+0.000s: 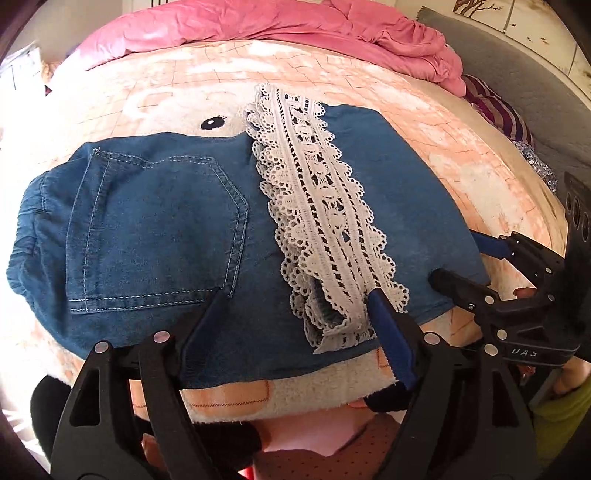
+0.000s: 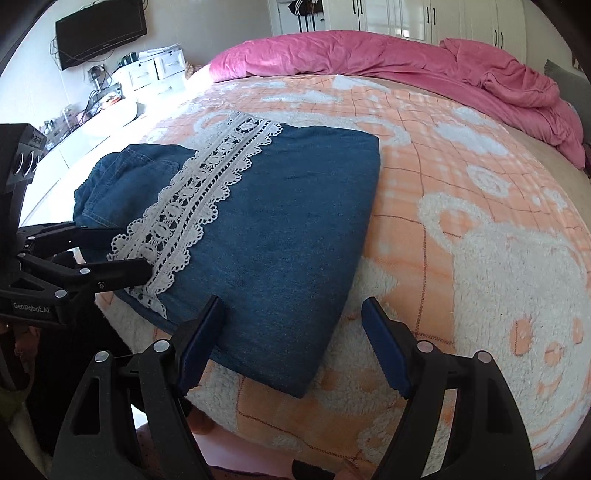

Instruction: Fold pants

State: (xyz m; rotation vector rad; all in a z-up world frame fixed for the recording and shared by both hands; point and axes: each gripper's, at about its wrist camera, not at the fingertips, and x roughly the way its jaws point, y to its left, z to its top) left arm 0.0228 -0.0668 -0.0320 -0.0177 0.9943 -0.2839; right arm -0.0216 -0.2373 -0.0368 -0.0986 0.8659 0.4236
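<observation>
Left wrist view: left gripper (image 1: 295, 306) with fingers spread wide, nothing between them. Folded denim pants (image 1: 166, 221) flat on the blanket (image 1: 461, 155) directly ahead, near hem running just under both fingertips. Back pocket (image 1: 155, 229) ahead of the left finger. White lace strip (image 1: 317, 206) ahead of the right finger, its lower end touching that fingertip. Right gripper (image 1: 465, 254) off beyond the right finger, fingers parted at the pants' right edge, gripping nothing visible. Pink duvet (image 1: 295, 26) bunched far ahead.

Right wrist view: right gripper (image 2: 293, 321) with fingers wide, empty. Corner of the pants (image 2: 288, 221) between them, left fingertip over the denim, right fingertip over bare blanket (image 2: 480, 258). Lace strip (image 2: 207, 192) ahead-left. Left gripper (image 2: 122, 253) beyond the left finger, tips at the lace end. Pink duvet (image 2: 406, 55) far ahead.
</observation>
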